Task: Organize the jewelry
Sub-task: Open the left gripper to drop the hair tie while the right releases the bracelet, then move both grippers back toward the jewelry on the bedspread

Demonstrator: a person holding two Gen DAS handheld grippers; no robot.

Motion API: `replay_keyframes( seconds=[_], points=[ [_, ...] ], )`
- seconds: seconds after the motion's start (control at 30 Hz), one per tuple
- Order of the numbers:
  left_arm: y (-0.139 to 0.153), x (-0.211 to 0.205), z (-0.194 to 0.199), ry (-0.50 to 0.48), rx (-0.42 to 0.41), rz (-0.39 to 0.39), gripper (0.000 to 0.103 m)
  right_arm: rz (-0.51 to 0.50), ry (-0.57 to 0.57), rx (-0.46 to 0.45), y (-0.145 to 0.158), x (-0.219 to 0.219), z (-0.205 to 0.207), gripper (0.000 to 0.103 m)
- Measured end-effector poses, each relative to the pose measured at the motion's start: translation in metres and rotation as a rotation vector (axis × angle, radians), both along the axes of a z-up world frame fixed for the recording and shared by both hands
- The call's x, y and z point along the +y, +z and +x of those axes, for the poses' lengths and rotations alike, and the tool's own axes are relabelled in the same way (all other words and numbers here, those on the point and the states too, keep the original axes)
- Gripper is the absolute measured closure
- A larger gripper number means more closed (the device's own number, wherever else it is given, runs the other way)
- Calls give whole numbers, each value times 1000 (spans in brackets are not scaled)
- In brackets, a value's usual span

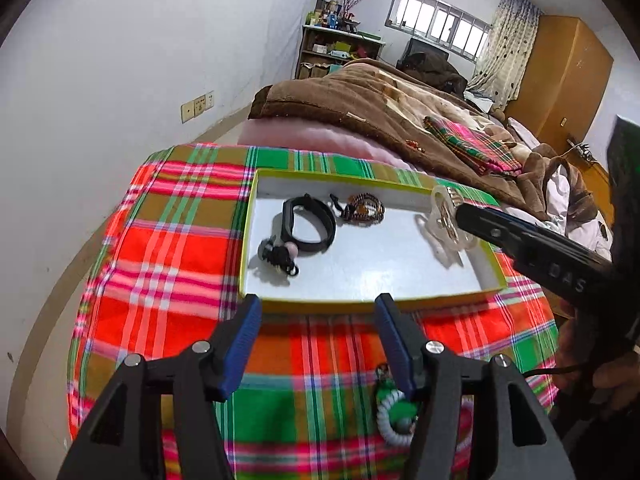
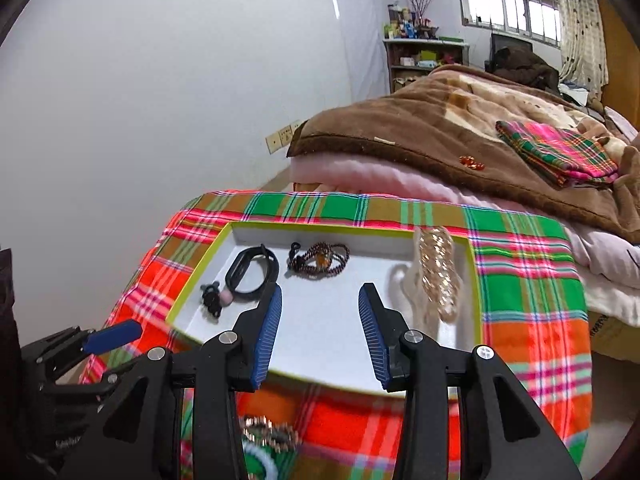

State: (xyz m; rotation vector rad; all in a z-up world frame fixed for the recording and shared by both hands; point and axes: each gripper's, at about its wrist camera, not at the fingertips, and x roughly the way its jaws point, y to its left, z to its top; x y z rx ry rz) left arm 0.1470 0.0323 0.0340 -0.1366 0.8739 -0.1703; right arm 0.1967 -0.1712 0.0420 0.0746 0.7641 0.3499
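A shallow white tray (image 2: 474, 280) with a yellow-green rim lies on a bright plaid cloth (image 1: 176, 240), ahead of both tongs. The left gripper (image 1: 318, 308) hangs just short of the tray's near rim, its blue pads spread apart with nothing between them. Beyond its left finger, inside the tray, sits a small black charm (image 1: 280, 256) with a pink bead, touching a black wristband (image 1: 308, 224). Just right of the band, toward the far wall of the tray, lies a brown beaded bracelet (image 1: 362, 208). The right gripper (image 2: 320, 312) hovers over the tray's near half, pads likewise parted and empty. Ahead of its right finger a clear hair claw with gold chain trim (image 2: 436, 272) rests by the tray's right wall. Close under the left gripper's right finger, on the cloth, lies a green-and-white trinket (image 1: 394, 412).
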Motion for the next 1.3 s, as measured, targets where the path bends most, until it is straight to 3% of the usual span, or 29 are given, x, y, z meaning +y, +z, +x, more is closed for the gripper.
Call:
replay_keyframes(
  seconds=[0.07,0.47,1.03,1.3],
  points=[
    [-1,1,-8,-10,0,-12,40,-7,1,-6,-1,-4,-10,53],
    [-16,10,-42,-38,20,-136,39,-39,61,15,-33,-31,-67,53],
    [-41,18,-71,-77,92,-136,36,-104,231,80,-71,-23,-106,53],
    [-43,16,-80,-102,101,-135,36,-194,242,72,-79,-12,-110,54]
  ],
)
